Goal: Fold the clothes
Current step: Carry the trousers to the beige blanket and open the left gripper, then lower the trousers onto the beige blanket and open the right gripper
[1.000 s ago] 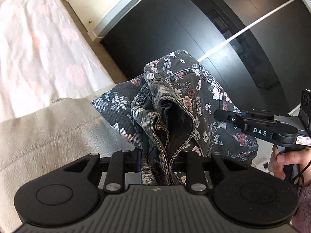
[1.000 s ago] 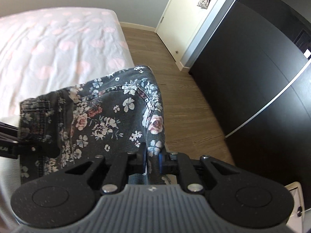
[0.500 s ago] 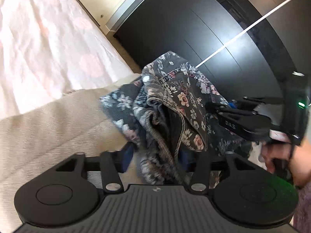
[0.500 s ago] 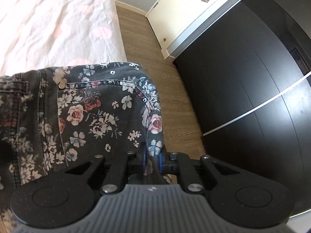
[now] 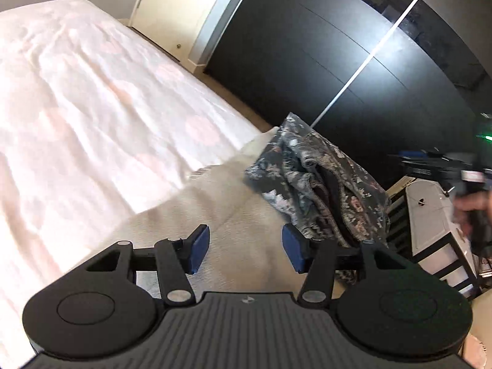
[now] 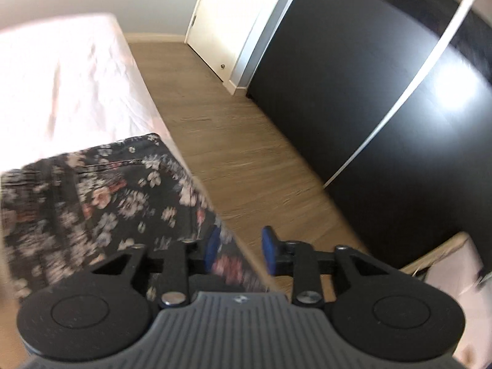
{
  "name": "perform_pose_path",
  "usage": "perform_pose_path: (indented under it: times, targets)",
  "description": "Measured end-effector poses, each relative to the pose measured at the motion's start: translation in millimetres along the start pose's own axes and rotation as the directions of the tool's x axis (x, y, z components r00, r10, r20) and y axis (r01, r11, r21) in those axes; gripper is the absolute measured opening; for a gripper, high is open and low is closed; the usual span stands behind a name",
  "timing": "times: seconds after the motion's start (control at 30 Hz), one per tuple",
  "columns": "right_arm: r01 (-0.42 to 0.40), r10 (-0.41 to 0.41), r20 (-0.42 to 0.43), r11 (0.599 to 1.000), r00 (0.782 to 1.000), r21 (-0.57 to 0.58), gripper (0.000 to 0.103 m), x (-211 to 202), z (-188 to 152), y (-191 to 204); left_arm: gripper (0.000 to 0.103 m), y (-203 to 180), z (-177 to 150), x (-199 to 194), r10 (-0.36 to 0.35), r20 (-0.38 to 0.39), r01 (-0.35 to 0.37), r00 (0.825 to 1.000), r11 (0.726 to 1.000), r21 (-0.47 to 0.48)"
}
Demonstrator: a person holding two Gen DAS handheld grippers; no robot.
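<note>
We see both the left hand-held gripper (image 5: 243,252) and the right hand-held gripper (image 6: 239,250) spread wide, holding nothing. The flowered trousers (image 5: 319,190) lie bunched at the bed (image 5: 92,107) edge; they could, though blurred, slide onto the floor (image 6: 246,160).

Black wardrobe (image 6: 384,98), wood floor (image 6: 246,141), bed (image 5: 92,98)

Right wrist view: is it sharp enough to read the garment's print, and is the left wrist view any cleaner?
Right wrist view: motion-blurred, floral garment smeared, glare on the dark wardrobe. Left wrist view: sharper at centre, bedspread overexposed, right gripper blurred at the edge.
</note>
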State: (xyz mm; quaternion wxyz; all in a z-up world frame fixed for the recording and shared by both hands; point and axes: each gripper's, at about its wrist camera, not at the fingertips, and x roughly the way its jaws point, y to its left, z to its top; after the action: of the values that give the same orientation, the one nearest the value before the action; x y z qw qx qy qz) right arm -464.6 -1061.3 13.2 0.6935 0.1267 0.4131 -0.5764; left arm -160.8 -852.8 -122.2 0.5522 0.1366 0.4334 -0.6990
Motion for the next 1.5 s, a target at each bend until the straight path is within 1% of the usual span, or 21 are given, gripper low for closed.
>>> perform_pose_path:
  times: [0.03, 0.1, 0.23, 0.3, 0.37, 0.47, 0.6, 0.67, 0.73, 0.77, 0.83, 0.87, 0.9, 0.97, 1.07, 1.13, 1.17, 1.23, 1.27, 1.37, 1.5]
  targets:
    - [-0.036, 0.036, -0.001, 0.998, 0.999, 0.052, 0.016, -6, -9, -6, 0.050, -3, 3, 1, 0.006, -0.002, -0.006, 1.000, 1.000, 0.002]
    - [-0.106, 0.104, 0.018, 0.983, 0.994, 0.147, 0.015, -9, -28, -15, 0.050, -3, 0, 1, 0.017, -0.008, -0.017, 1.000, 1.000, 0.013]
    - [-0.138, 0.126, 0.061, 0.949, 0.990, 0.284, 0.015, 2, -58, -13, 0.050, -2, -4, -13, 0.021, -0.012, -0.020, 1.000, 0.999, 0.033]
    - [-0.125, 0.121, 0.035, 0.942, 0.992, 0.312, 0.014, 15, -63, -10, 0.050, -1, -4, -21, 0.022, -0.011, -0.022, 1.000, 0.999, 0.037]
    - [-0.112, 0.116, 0.009, 0.934, 0.993, 0.339, 0.008, 29, -67, -7, 0.050, 4, -4, -25, 0.027, -0.008, -0.026, 1.000, 0.999, 0.034]
    - [-0.090, 0.110, -0.031, 0.921, 0.994, 0.379, 0.005, 50, -74, -3, 0.050, 13, -5, -30, 0.034, -0.004, -0.034, 0.999, 0.999, 0.028]
    - [-0.058, 0.104, -0.084, 0.901, 0.991, 0.430, 0.004, 77, -83, 2, 0.050, 24, -5, -37, 0.043, 0.001, -0.043, 0.999, 0.999, 0.021]
    - [-0.052, 0.100, -0.093, 0.907, 0.991, 0.417, 0.004, 74, -80, 5, 0.050, 30, -5, -40, 0.048, 0.004, -0.048, 0.999, 0.999, 0.017]
    - [-0.071, 0.119, -0.095, 0.912, 0.988, 0.405, 0.007, 64, -76, 2, 0.050, 33, -6, -42, 0.051, 0.004, -0.051, 0.999, 0.999, 0.017]
    - [-0.093, 0.136, -0.070, 0.894, 0.988, 0.437, 0.011, 55, -78, -5, 0.050, 33, -6, -42, 0.051, 0.002, -0.051, 0.999, 0.998, 0.021]
    - [-0.138, 0.169, -0.016, 0.855, 0.986, 0.500, 0.031, 36, -81, -18, 0.050, 34, -7, -43, 0.052, -0.001, -0.052, 0.999, 0.998, 0.027]
    - [-0.168, 0.184, 0.024, 0.826, 0.983, 0.539, 0.044, 25, -84, -23, 0.050, 33, -8, -44, 0.049, -0.005, -0.049, 0.999, 0.998, 0.030]
    - [-0.199, 0.201, 0.059, 0.804, 0.978, 0.561, 0.043, 13, -87, -25, 0.050, 32, -8, -44, 0.045, -0.009, -0.045, 0.999, 0.998, 0.033]
    - [-0.267, 0.246, 0.113, 0.798, 0.963, 0.540, 0.042, -11, -87, -15, 0.050, 30, -10, -44, 0.042, -0.012, -0.042, 0.999, 0.999, 0.033]
    - [-0.369, 0.325, 0.175, 0.820, 0.929, 0.437, 0.039, -42, -76, 26, 0.050, 26, -15, -45, 0.051, -0.018, -0.050, 0.999, 0.998, 0.040]
    - [-0.402, 0.352, 0.194, 0.833, 0.915, 0.381, 0.032, -51, -64, 57, 0.050, 24, -19, -45, 0.065, -0.021, -0.064, 0.998, 0.997, 0.051]
    - [-0.417, 0.366, 0.204, 0.838, 0.908, 0.353, 0.026, -55, -59, 72, 0.050, 23, -21, -46, 0.075, -0.023, -0.073, 0.997, 0.996, 0.057]
    - [-0.443, 0.392, 0.215, 0.838, 0.895, 0.317, 0.022, -59, -48, 101, 0.050, 21, -25, -49, 0.093, -0.026, -0.091, 0.995, 0.993, 0.070]
    - [-0.448, 0.398, 0.213, 0.838, 0.892, 0.311, 0.021, -57, -46, 112, 0.050, 21, -26, -52, 0.102, -0.026, -0.100, 0.994, 0.992, 0.074]
    - [-0.429, 0.388, 0.185, 0.841, 0.903, 0.330, 0.014, -38, -41, 135, 0.050, 27, -30, -58, 0.118, -0.024, -0.116, 0.993, 0.990, 0.077]
    - [-0.390, 0.358, 0.155, 0.839, 0.921, 0.379, 0.013, -9, -36, 158, 0.050, 41, -32, -66, 0.132, -0.025, -0.130, 0.991, 0.990, 0.062]
